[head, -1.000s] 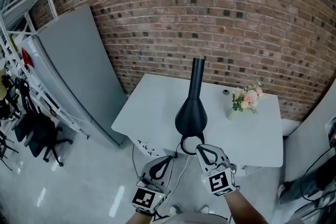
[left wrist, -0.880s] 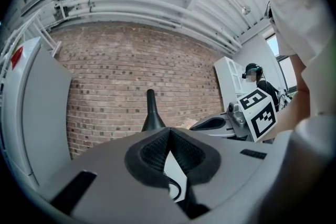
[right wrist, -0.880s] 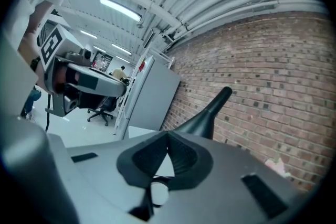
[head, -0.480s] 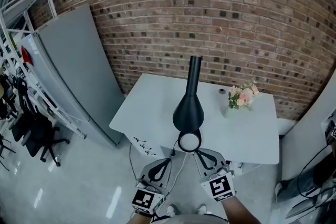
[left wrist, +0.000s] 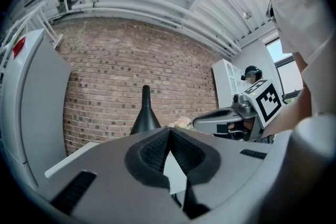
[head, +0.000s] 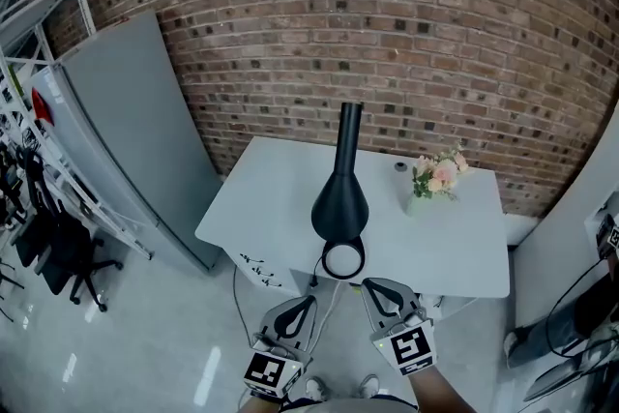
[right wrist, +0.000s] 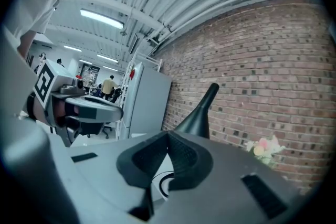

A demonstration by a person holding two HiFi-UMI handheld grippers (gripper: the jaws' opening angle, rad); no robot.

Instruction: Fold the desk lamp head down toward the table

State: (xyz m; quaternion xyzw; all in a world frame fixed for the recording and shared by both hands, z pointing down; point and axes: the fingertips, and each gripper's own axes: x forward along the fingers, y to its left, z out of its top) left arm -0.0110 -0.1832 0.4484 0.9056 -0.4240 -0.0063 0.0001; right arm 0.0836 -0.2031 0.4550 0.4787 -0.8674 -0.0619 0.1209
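Observation:
A black desk lamp [head: 340, 198] stands on the white table [head: 261, 208], its slim neck rising toward the brick wall and its round ring end [head: 343, 259] at the table's near edge. Both grippers hover in front of that edge, just short of the ring. My left gripper [head: 308, 303] is shut with nothing in it, its pads meeting [left wrist: 170, 131], and the lamp [left wrist: 145, 115] shows beyond them. My right gripper [head: 373, 285] is shut and empty too [right wrist: 168, 135], to the right of the ring [right wrist: 164, 182]. Neither touches the lamp.
A small vase of pink flowers [head: 433, 176] and a little cap-like object [head: 400, 166] sit on the table's right back part. A tall grey cabinet [head: 126, 131] stands left of the table, with racks and an office chair [head: 58, 256] beyond. A cable [head: 324, 300] hangs off the front edge.
The right gripper has drawn back from the lamp's ring, which now shows in full. Both grippers sit slightly lower and nearer me.

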